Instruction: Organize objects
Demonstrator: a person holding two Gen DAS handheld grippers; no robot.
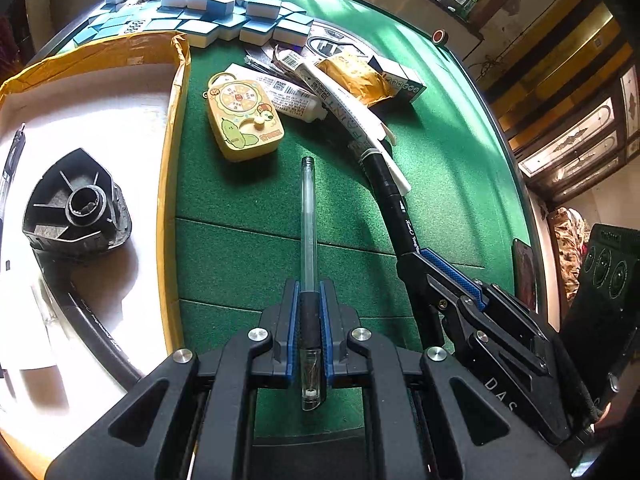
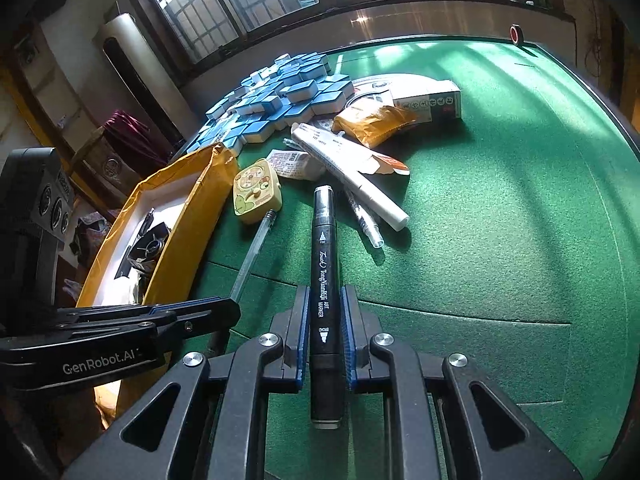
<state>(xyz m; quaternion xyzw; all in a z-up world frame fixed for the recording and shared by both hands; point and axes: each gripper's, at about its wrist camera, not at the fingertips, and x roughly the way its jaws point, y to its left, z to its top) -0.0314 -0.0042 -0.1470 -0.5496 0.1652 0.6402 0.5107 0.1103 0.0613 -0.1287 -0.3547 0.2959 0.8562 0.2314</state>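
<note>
Left wrist view: left gripper (image 1: 310, 304) jaws clamped on clear gel pen (image 1: 308, 216) over green felt table (image 1: 440, 184), just right of yellow cardboard box (image 1: 170, 184). Pen held by rubber grip near one end, long barrel cantilevered; risk: barrel catching box wall or pivoting in pads.

Right wrist view: right gripper (image 2: 325, 308) jaws closed on black art marker (image 2: 325, 264), near mid-length. Left gripper (image 2: 216, 308) close alongside; risk: tools colliding en route to box (image 2: 184, 240), or marker tip sweeping white tube (image 2: 352, 176) in clutter.

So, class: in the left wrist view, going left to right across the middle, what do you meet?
Black plastic part in the yellow-edged box → clear pen held in the left gripper → black marker held in the right gripper.
</note>
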